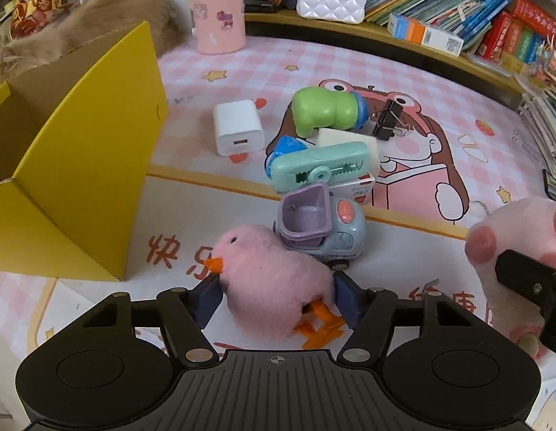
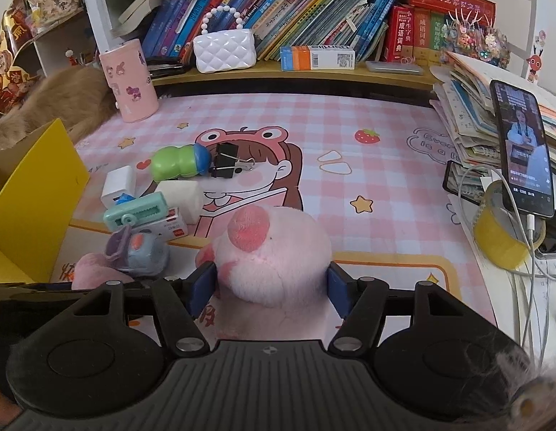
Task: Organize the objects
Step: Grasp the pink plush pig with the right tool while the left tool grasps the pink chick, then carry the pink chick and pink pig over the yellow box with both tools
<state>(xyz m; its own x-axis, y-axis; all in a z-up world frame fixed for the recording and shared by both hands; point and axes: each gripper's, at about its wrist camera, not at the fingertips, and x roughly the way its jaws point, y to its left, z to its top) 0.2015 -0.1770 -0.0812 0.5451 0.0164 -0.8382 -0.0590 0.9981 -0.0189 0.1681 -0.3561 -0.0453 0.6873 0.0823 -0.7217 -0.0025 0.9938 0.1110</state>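
Our left gripper (image 1: 276, 300) clamps one fluffy pink plush chick with an orange beak (image 1: 269, 276); our right gripper (image 2: 272, 287) squeezes one round pink plush paw with rosy pads (image 2: 274, 251). Both sit low near the open yellow cardboard box (image 1: 80, 165), probably bound there. Two black binder clips (image 1: 387, 116) lie beyond.

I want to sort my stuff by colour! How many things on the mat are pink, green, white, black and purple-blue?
Pink: 2, the fluffy chick and the paw plush
Green: 2, the dinosaur toy and the mint clip
White: 2, the charger and the white block
Black: 1 bunch of binder clips
Purple-blue: 1, the toy truck
Total: 8
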